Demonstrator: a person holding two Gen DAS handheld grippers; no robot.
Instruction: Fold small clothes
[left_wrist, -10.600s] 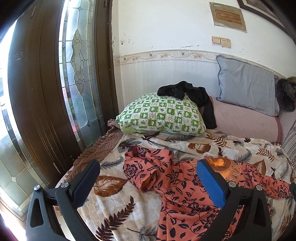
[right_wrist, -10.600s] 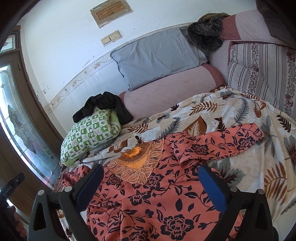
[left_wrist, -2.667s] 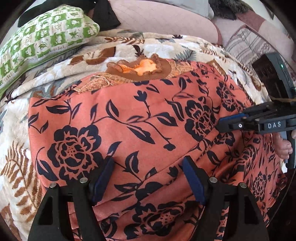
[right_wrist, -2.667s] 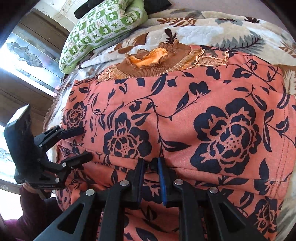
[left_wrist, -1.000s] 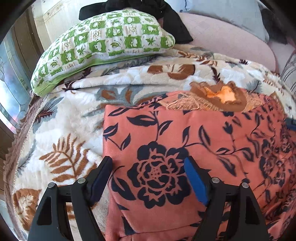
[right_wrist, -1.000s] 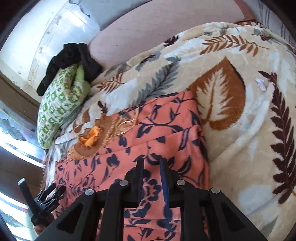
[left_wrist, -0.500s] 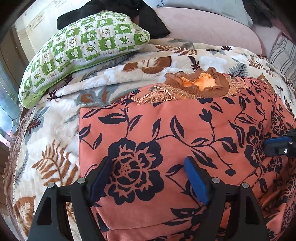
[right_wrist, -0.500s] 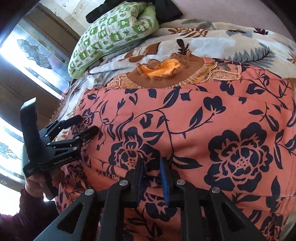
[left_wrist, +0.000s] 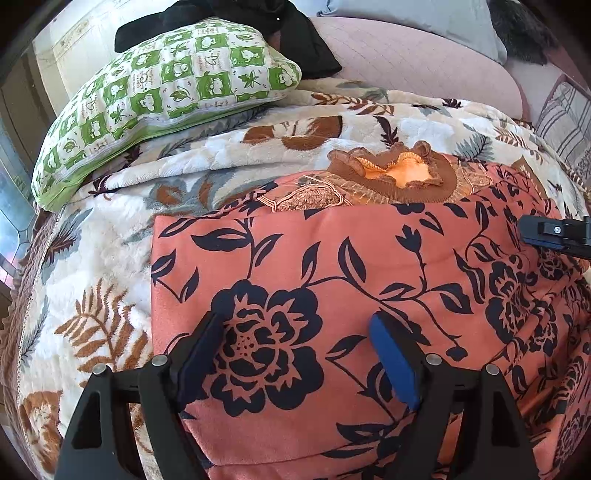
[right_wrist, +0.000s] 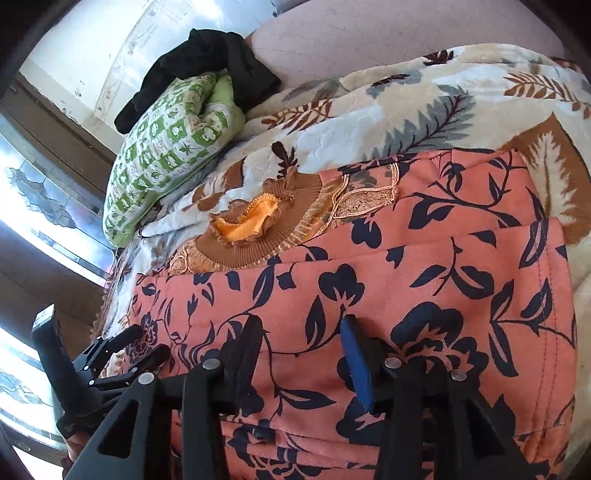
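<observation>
Garment: the coral floral top (left_wrist: 332, 280) lies on the bed over the leaf-print blanket (left_wrist: 96, 258), doubled up so a flat panel covers most of it, top edge just short of the neckline.
Neckline: the brown ruffled collar (left_wrist: 391, 173) with its orange lining peeks out beyond the fold, which looks like the mark the fold was aimed at.
Left claw: the left claw (left_wrist: 299, 354) hovers low over the big dark flower near the panel's left side, jaws spread wide, nothing between them. Whether the fingers touch the cloth I can't tell.
Right claw: the right claw (right_wrist: 301, 350) is parted too, narrower than the left one, hanging over the middle of the panel with no fabric pinched.
Cross-check: in the right wrist view the left claw shows at lower left, by the garment's edge; in the left wrist view only the tip of the right one enters at the right border.
Why so placed: both sit on the near half of the panel, one towards each side, likely to keep the fold square.
Fold quality: left edge runs straight; the right side shows layered edges and a stitched hem, a bit stepped.
Stage, my read: one fold laid and let go, at least another wanted to make it compact.
Background: green checked pillow (left_wrist: 166, 92) and a black garment (right_wrist: 207, 70) on it, well apart.
</observation>
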